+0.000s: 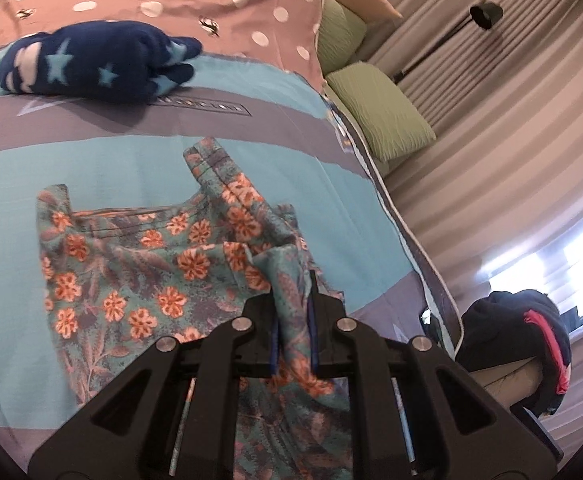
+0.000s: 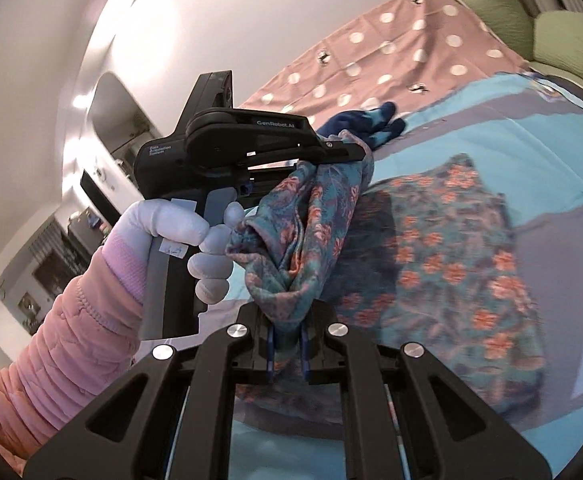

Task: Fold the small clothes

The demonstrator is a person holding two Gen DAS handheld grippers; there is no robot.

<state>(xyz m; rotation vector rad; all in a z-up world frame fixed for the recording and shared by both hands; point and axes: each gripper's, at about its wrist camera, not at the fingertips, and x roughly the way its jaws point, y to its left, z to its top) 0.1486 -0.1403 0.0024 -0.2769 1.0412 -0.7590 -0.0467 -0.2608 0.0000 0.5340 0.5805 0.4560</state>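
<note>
While both grippers pinch it, the floral garment (image 1: 139, 272) hangs lifted.

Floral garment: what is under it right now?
Under the floral garment lies the teal and grey bedspread; the spread part rests flat on it. Both tongs, left and right, hold one edge lifted. Anything beneath the flat part is covered.
</note>
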